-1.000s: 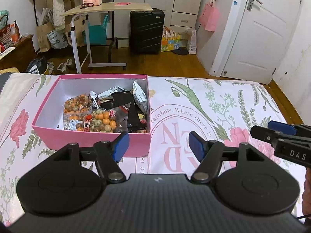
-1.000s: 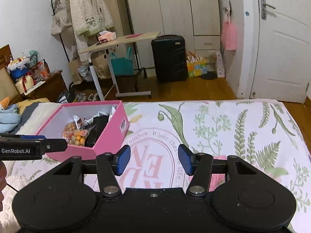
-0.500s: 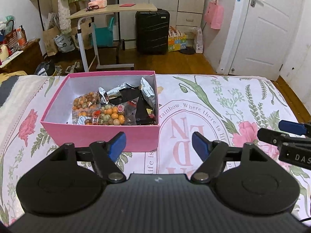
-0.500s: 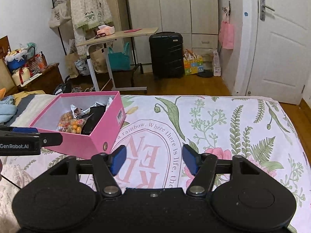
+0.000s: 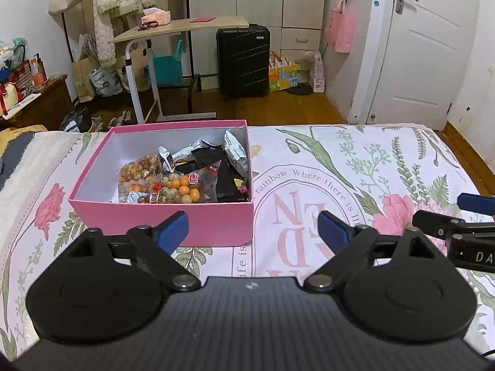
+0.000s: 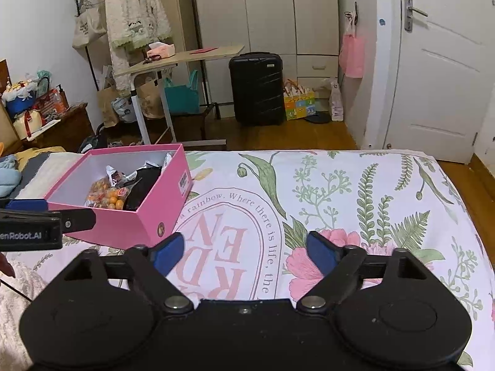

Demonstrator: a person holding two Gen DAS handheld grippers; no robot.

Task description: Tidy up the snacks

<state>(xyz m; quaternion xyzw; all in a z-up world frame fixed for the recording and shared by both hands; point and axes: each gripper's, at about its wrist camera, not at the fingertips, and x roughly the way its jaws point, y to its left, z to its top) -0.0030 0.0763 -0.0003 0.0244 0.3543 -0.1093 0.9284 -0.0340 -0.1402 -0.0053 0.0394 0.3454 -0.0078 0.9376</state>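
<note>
A pink box (image 5: 161, 219) stands on the floral bedsheet, also in the right wrist view (image 6: 136, 219). It holds several snack packs: bags of orange and green coated nuts (image 5: 179, 188), black packets (image 5: 222, 170) and silvery wrappers (image 5: 236, 153). My left gripper (image 5: 252, 230) is open and empty, hovering just in front of the box's near right corner. My right gripper (image 6: 244, 252) is open and empty, over the sheet to the right of the box. Each gripper's fingers show at the edge of the other's view.
The floral bedsheet (image 6: 340, 204) spreads to the right of the box. Beyond the bed's far edge are a wooden floor, a rolling side table (image 5: 173, 31), a black suitcase (image 5: 243, 61), wardrobes and a white door (image 5: 433, 49). Bedding and a blue cloth (image 6: 9, 176) lie left.
Both grippers have pulled back and risen slightly, so the box sits farther away in both views. Both stay open and empty.
</note>
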